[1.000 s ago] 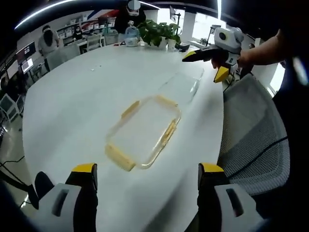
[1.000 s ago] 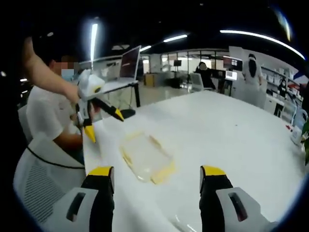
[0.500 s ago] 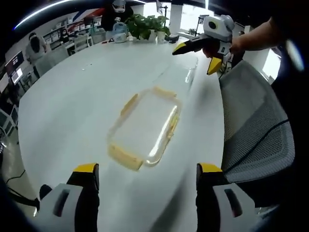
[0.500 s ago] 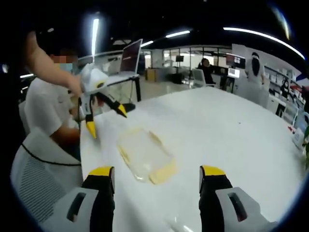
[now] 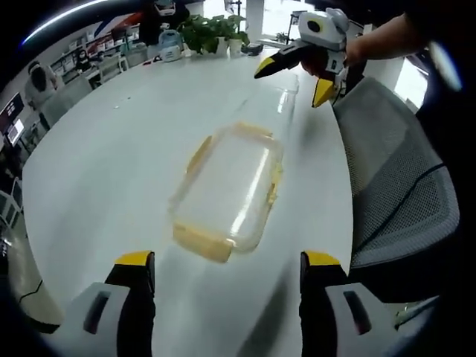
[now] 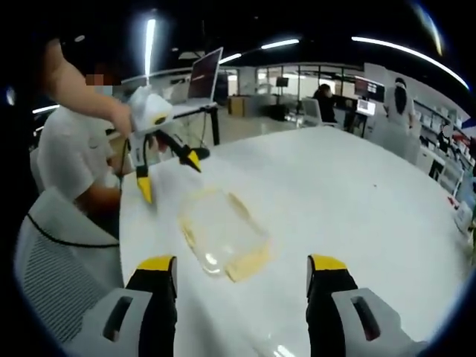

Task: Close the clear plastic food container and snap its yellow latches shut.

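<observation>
While both tongs (image 5: 220,269) (image 6: 242,274) gape wide, the clear container (image 5: 227,190), apparently empty, lies lidded on the desk (image 5: 111,163).

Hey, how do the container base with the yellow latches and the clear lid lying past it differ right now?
The container base carries yellow latches on its edges; the clear lid shows no yellow. The base lies nearer the left gripper, the lid farther off, by the right gripper. The base has raised walls; the lid looks flatter. Both are transparent, lie on the white table, and neither gripper touches them.
</observation>
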`<move>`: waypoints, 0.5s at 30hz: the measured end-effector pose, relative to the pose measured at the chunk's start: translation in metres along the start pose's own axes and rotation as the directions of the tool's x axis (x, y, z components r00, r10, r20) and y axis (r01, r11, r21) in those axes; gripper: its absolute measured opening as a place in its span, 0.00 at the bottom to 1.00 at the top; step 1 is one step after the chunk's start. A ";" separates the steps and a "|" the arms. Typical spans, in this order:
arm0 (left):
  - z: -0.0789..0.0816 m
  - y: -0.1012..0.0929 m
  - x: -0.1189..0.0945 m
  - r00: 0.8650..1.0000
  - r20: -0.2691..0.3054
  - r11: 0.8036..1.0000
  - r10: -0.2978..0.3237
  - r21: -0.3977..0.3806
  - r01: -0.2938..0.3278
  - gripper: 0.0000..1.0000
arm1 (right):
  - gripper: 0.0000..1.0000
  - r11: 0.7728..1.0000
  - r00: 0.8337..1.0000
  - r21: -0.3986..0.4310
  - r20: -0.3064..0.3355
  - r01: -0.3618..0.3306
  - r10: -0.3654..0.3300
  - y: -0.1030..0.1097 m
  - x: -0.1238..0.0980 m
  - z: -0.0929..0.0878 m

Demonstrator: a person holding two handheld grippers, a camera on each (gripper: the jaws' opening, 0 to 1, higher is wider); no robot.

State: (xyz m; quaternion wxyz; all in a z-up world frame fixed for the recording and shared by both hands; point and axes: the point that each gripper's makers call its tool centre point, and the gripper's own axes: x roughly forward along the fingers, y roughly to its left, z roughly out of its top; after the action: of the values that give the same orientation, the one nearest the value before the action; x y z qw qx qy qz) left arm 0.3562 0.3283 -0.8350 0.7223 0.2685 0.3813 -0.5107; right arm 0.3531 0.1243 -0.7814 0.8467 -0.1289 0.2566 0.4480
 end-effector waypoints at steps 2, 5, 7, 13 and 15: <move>-0.002 0.002 0.001 1.000 -0.008 1.000 -0.005 0.013 0.005 0.80 | 0.70 1.000 1.000 -0.001 -0.006 -0.009 0.008 0.001 0.002 -0.001; -0.006 0.006 0.003 1.000 -0.027 0.999 -0.011 0.042 0.013 0.80 | 0.69 0.999 0.999 -0.025 -0.032 -0.022 0.021 0.000 0.007 -0.003; -0.007 0.007 0.003 0.999 -0.034 0.999 -0.016 0.051 0.018 0.79 | 0.69 0.999 0.999 -0.039 -0.041 -0.029 0.028 0.000 0.010 -0.003; -0.009 0.010 0.008 0.998 -0.051 0.995 -0.034 0.092 0.038 0.78 | 0.67 0.991 0.990 -0.105 -0.125 -0.084 0.070 0.001 0.023 -0.011; -0.009 0.010 0.009 0.998 -0.055 0.993 -0.039 0.108 0.045 0.78 | 0.66 0.987 0.983 -0.127 -0.168 -0.102 0.080 -0.001 0.027 -0.017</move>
State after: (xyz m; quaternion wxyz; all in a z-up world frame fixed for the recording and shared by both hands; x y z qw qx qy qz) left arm 0.3648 0.3334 -0.8477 0.6854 0.3129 0.3775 -0.5384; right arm 0.3608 0.1346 -0.8103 0.7909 -0.2102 0.2993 0.4907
